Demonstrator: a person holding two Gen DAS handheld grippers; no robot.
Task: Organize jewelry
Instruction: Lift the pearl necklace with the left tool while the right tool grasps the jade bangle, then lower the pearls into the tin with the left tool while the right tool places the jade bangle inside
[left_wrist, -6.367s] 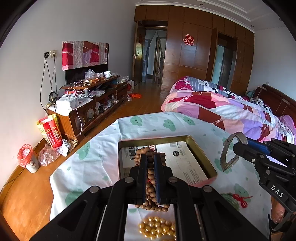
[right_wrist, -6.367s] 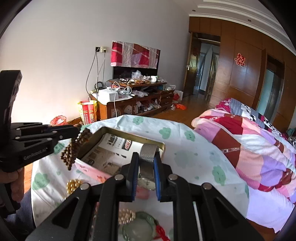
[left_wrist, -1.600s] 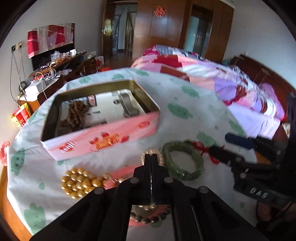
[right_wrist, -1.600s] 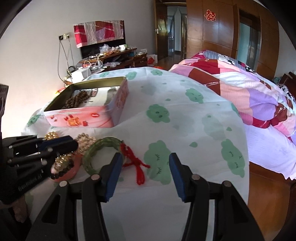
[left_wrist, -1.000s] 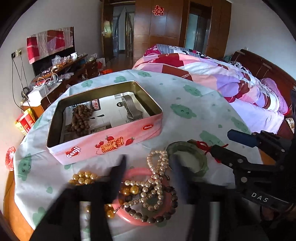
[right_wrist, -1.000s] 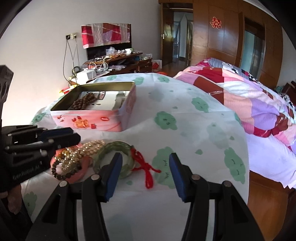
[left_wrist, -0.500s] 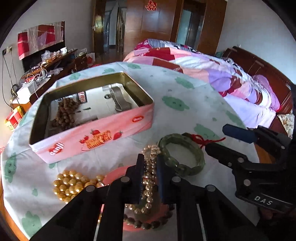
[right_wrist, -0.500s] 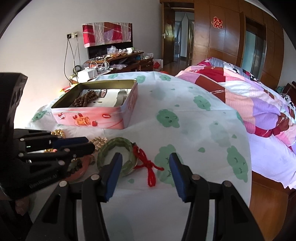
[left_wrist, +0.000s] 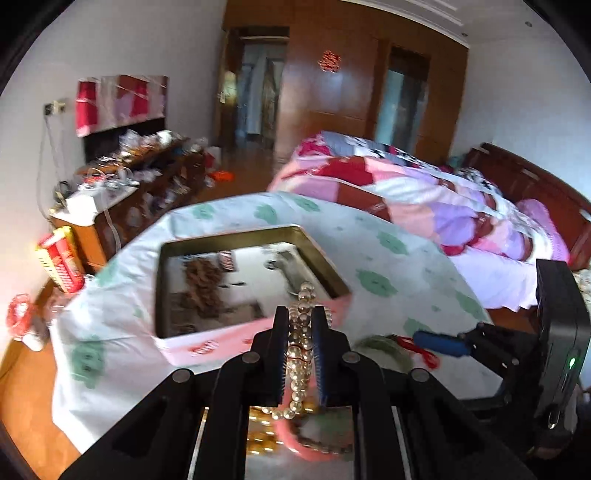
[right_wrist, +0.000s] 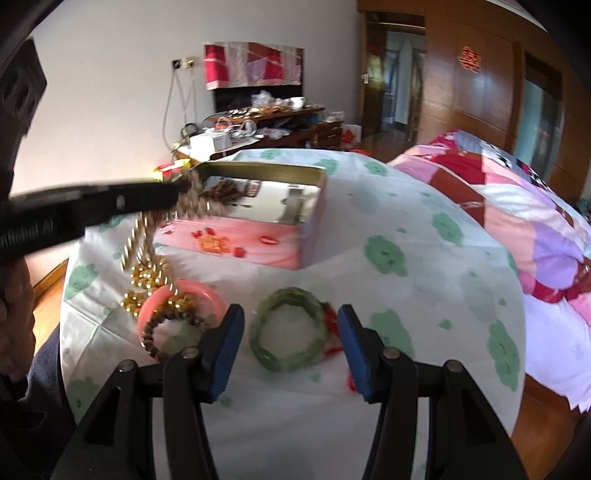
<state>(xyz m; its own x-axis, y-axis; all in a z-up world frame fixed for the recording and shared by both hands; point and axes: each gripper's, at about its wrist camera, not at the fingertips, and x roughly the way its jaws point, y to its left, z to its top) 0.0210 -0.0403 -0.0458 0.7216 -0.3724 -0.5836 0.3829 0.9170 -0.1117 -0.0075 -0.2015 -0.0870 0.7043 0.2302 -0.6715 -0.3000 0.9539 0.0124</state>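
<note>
My left gripper (left_wrist: 301, 325) is shut on a pale pearl bead strand (left_wrist: 301, 354) and holds it lifted near the front wall of the pink tin box (left_wrist: 207, 343); the strand hangs down (right_wrist: 142, 240) toward the table. The box (right_wrist: 258, 240) holds brown wooden beads (left_wrist: 201, 284) and a metal watch (right_wrist: 291, 206). My right gripper (right_wrist: 291, 354) is open, its fingers on either side of a green bangle (right_wrist: 290, 338) with a red cord (right_wrist: 332, 325) on the table. A pink bangle (right_wrist: 181, 299), gold beads (right_wrist: 142, 280) and a dark bead bracelet (right_wrist: 162, 328) lie left of it.
The table has a white cloth with green prints (right_wrist: 406, 266). A bed with a patchwork quilt (right_wrist: 517, 192) stands to the right. A cluttered wooden cabinet (left_wrist: 129, 184) stands by the far wall. The table edge drops to a wooden floor (left_wrist: 22, 387).
My left gripper has lifted the pearl strand off the pile and raised it toward the tin box. My right gripper has moved in around the green bangle, still open.
</note>
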